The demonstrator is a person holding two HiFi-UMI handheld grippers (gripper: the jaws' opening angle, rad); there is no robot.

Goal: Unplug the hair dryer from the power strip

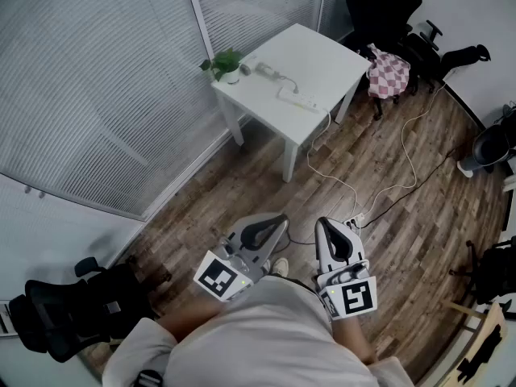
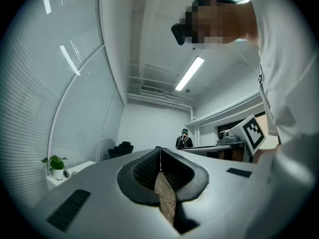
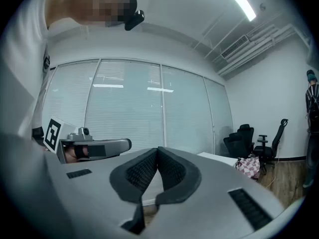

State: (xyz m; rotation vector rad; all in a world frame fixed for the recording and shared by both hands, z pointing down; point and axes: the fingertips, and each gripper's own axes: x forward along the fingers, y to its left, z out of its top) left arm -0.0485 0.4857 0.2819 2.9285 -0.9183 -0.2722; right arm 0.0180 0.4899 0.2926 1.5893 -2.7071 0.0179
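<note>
Far ahead in the head view stands a white table point(image 1: 322, 55). On it lie the pale hair dryer point(image 1: 264, 68) and a white power strip point(image 1: 303, 102), joined by a cord. Whether the plug sits in the strip is too small to tell. Both grippers hang low near my body, well short of the table. The left gripper point(image 1: 278, 218) is shut with nothing between its pads, and its tips meet in the left gripper view point(image 2: 159, 149). My right gripper point(image 1: 322, 222) is likewise shut and empty, its tips touching in the right gripper view point(image 3: 158, 148).
A small potted plant point(image 1: 226, 63) stands on the table's left corner. White cables point(image 1: 347, 188) trail over the wooden floor from the table. Black office chairs point(image 1: 387, 10) and a checked bag point(image 1: 389, 72) sit behind the table. Another black chair point(image 1: 72, 309) is at my left.
</note>
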